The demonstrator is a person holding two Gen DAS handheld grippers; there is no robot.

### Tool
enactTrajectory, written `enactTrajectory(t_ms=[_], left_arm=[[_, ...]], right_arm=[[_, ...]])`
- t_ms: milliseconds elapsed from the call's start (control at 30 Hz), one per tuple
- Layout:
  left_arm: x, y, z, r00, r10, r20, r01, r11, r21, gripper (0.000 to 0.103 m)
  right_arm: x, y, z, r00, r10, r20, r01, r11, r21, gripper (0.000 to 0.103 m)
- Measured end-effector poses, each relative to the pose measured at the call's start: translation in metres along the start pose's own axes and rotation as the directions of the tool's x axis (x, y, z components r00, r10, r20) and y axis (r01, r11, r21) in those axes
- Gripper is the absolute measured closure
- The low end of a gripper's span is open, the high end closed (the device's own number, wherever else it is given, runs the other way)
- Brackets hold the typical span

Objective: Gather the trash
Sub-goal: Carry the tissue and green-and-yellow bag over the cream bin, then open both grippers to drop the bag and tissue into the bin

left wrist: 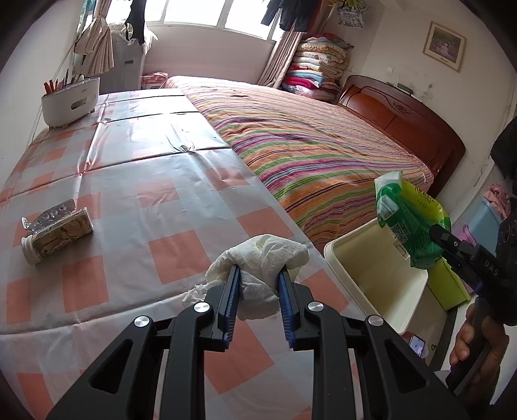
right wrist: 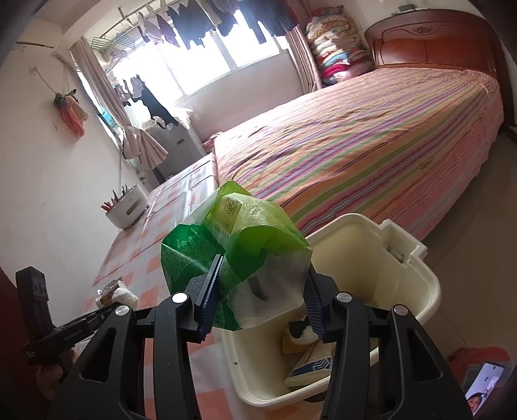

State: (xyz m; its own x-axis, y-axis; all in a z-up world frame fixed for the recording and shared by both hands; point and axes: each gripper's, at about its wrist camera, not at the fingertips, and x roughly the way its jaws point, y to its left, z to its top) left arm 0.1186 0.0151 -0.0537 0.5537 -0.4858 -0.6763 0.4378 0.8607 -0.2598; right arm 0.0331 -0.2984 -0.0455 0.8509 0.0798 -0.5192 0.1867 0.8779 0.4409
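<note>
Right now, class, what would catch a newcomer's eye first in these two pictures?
Most striking is the green plastic wrapper, pinched in the right gripper just above the cream bin beside the checked table. Next, the crumpled white tissue, clamped in the left gripper over the checked tablecloth. Behind both spreads the bright striped bed.

A lived-in home bedroom: a striped-covered bed [left wrist: 310,142] with wooden headboard [left wrist: 400,119], stacked quilts [left wrist: 318,64], and laundry [right wrist: 200,22] hanging at the window.

Checked tablecloth [left wrist: 135,181] under white caddy [left wrist: 69,101] and wrapper pile [left wrist: 55,231].
</note>
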Motion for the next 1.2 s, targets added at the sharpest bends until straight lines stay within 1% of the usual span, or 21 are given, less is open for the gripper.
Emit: enactTrajectory(t_ms=[67,100,133,200,267,367,500,533,600,700,833,933,1067,1100,1167,1200], left_arm=[[0.001,-0.002,0.001,1.000,-0.007,-0.003,0.007,1.000,0.000,0.080],[0.002,-0.003,0.001,1.000,-0.011,-0.004,0.011,1.000,0.001,0.080],[0.003,-0.004,0.001,1.000,-0.012,-0.005,0.012,1.000,0.001,0.080],[0.006,-0.008,0.000,1.000,-0.021,-0.016,0.021,1.000,0.003,0.080],[0.008,-0.012,0.000,1.000,-0.025,-0.019,0.025,1.000,0.009,0.080],[0.011,-0.021,-0.002,0.999,-0.041,-0.028,0.041,0.999,0.022,0.080],[0.014,-0.038,0.000,0.997,-0.075,-0.033,0.076,0.997,0.033,0.080],[0.016,-0.043,0.000,0.996,-0.085,-0.036,0.086,0.996,0.035,0.080],[0.021,-0.057,0.001,0.993,-0.106,-0.044,0.108,0.993,0.047,0.080],[0.031,-0.078,0.002,0.989,-0.134,-0.068,0.139,0.988,0.070,0.080],[0.048,-0.106,0.005,0.980,-0.170,-0.100,0.180,0.979,0.097,0.080],[0.064,-0.124,0.008,0.974,-0.184,-0.132,0.198,0.975,0.103,0.079],[0.082,-0.140,0.010,0.968,-0.198,-0.153,0.214,0.972,0.100,0.077],[0.086,-0.143,0.010,0.967,-0.202,-0.157,0.219,0.970,0.103,0.075],[0.090,-0.148,0.010,0.970,-0.193,-0.149,0.210,0.972,0.103,0.064],[0.091,-0.150,0.009,0.971,-0.190,-0.144,0.206,0.973,0.103,0.049]], right_arm=[[-0.001,-0.006,0.000,1.000,-0.030,0.001,0.030,1.000,0.002,0.055],[-0.001,-0.010,0.000,0.998,-0.066,0.007,0.066,0.998,0.002,0.053],[-0.002,-0.013,0.000,0.997,-0.083,0.011,0.083,0.997,0.003,0.052],[-0.002,-0.016,0.000,0.996,-0.085,0.015,0.085,0.996,0.015,0.041],[-0.003,-0.014,0.001,0.995,-0.093,0.024,0.093,0.995,0.023,0.038],[-0.005,-0.003,0.003,0.995,-0.086,0.046,0.085,0.996,0.029,0.038],[-0.020,0.006,0.005,0.992,-0.059,0.110,0.054,0.997,0.047,0.034],[-0.033,0.010,0.008,0.986,-0.055,0.156,0.047,0.997,0.057,0.034],[-0.045,0.008,0.013,0.976,-0.059,0.210,0.047,0.997,0.061,0.031],[-0.057,0.006,0.016,0.962,-0.064,0.266,0.045,0.996,0.075,0.030],[-0.057,0.000,0.015,0.959,-0.062,0.276,0.037,0.995,0.098,0.030],[-0.054,-0.003,0.013,0.960,-0.059,0.274,0.030,0.994,0.108,0.030],[-0.053,-0.003,0.010,0.957,-0.058,0.285,0.029,0.994,0.107,0.030],[-0.052,-0.003,0.010,0.957,-0.058,0.286,0.028,0.994,0.105,0.030],[-0.053,-0.003,0.008,0.957,-0.052,0.284,0.020,0.993,0.113,0.030],[-0.053,-0.003,0.007,0.958,-0.048,0.283,0.016,0.993,0.115,0.030]])
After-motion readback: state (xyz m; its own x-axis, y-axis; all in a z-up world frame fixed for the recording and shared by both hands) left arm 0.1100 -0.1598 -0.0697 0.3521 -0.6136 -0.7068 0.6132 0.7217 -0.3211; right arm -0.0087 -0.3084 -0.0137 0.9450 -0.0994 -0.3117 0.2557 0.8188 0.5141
